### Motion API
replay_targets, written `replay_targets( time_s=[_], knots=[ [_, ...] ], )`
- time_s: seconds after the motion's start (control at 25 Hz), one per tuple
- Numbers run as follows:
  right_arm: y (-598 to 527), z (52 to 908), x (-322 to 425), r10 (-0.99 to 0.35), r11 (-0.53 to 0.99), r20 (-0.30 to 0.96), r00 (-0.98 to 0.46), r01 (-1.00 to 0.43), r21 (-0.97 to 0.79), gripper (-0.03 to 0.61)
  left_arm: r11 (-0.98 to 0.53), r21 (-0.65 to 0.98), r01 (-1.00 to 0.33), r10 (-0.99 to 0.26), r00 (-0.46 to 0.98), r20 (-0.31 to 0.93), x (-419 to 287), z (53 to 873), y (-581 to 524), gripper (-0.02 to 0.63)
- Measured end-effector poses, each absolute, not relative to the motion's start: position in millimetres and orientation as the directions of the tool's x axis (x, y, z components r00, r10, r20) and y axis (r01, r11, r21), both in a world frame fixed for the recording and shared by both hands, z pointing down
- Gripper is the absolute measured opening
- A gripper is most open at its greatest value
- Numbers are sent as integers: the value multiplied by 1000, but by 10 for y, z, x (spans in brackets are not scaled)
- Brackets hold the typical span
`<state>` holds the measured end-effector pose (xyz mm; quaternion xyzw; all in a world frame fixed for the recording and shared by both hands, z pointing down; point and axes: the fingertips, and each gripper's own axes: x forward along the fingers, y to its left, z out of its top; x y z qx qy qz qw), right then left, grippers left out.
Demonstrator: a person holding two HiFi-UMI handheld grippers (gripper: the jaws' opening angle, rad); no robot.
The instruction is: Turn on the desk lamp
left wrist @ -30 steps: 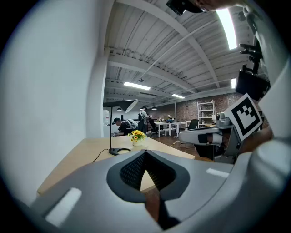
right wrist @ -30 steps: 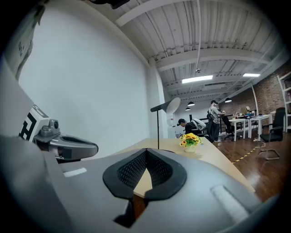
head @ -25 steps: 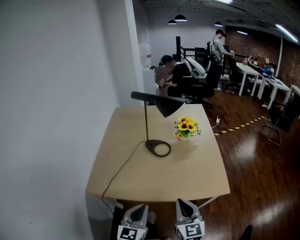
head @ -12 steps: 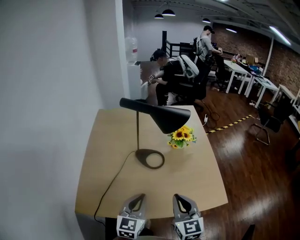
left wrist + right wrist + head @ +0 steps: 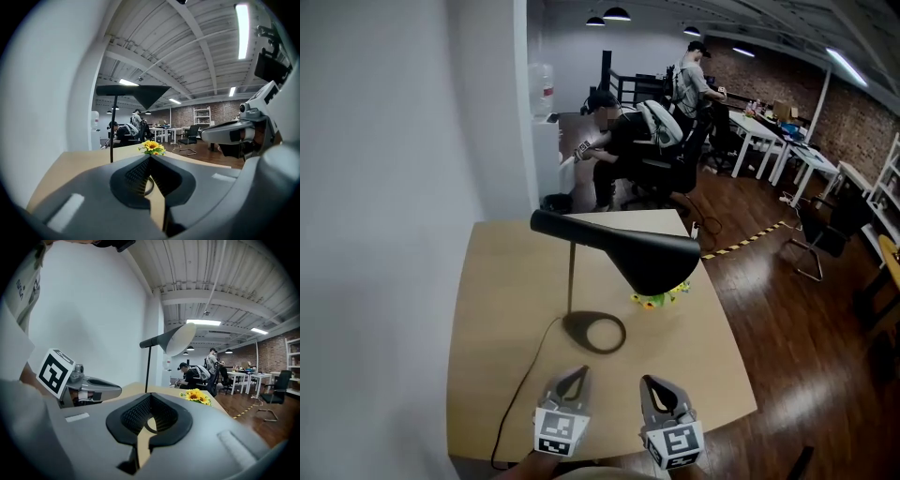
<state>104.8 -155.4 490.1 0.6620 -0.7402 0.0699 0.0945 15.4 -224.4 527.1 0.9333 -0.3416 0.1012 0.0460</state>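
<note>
Jaws: left gripper and right gripper both pressed together, empty | desk lamp just ahead, apparently unlit (shade overlaps sunflowers) | 2 grippers above desk.

matt black lamp, pale smooth wood table, glossy wood floor

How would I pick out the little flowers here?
Find the pale table by the white wall. On it stands a black desk lamp; the flowers sit right of its pole, under the shade. They are the table's only yellow thing.
</note>
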Motion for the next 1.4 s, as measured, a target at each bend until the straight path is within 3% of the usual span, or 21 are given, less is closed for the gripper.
replay_targets(
  time_s=[0.76,1.4],
  knots=[
    [-2255,5237,1060,-952,42,306,-26,-998,44,-1,-806,-56,-590,-564,735,377,648,6276,-3700,-8],
    [-2364,5434,1143,-924,37,383,-17,-998,45,0,-817,-98,-568,-531,674,514,771,7050,-4095,-7]
  ],
)
